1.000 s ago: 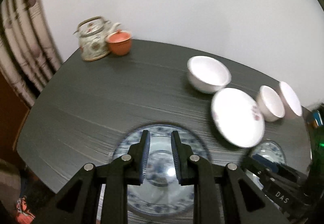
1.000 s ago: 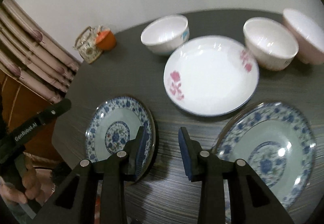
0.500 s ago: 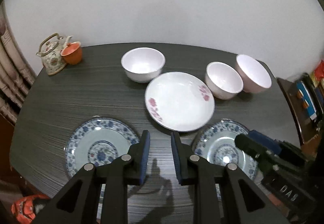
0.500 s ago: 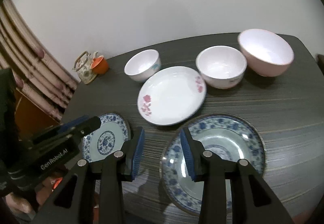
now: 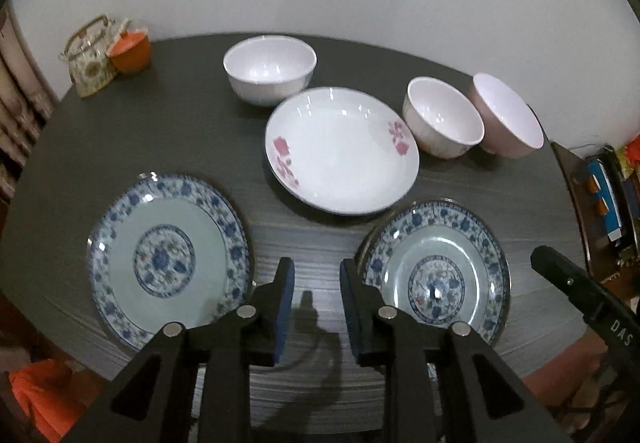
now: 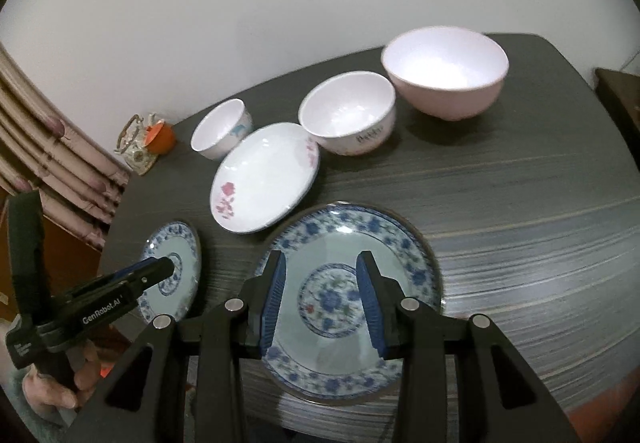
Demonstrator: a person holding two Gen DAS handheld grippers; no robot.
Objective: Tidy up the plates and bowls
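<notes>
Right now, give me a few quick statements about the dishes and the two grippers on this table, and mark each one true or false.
1. Three bowls stand on the table. True: a white bowl, a second white bowl and a pink bowl.
2. The two blue-patterned plates are stacked. False: the left blue plate and right blue plate lie apart.
3. The right gripper grips a plate. False: it is open above the right blue plate.
4. The white plate with pink flowers is empty. True.
5. The left gripper is open, holding nothing. True.
</notes>
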